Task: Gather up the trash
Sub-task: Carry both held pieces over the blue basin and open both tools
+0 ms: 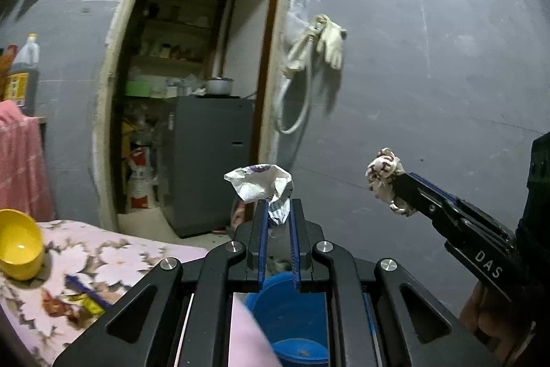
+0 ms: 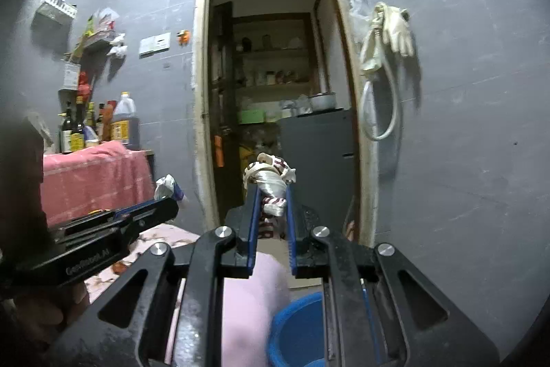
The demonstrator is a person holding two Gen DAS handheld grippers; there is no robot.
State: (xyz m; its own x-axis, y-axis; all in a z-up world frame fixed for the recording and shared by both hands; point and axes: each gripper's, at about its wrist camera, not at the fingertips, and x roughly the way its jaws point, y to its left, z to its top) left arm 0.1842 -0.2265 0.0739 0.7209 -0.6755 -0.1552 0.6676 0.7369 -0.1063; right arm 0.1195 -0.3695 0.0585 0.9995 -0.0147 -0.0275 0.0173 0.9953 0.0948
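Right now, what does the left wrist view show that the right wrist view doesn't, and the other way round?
Only the left wrist view shows the yellow bowl on the floral cloth. Only the right wrist view shows the row of dark bottles and the wall rack. Both show the blue bucket, the gloves hanging by the doorway, the left gripper shut on a crumpled white wrapper, and the right gripper around a red-patterned wrapper.
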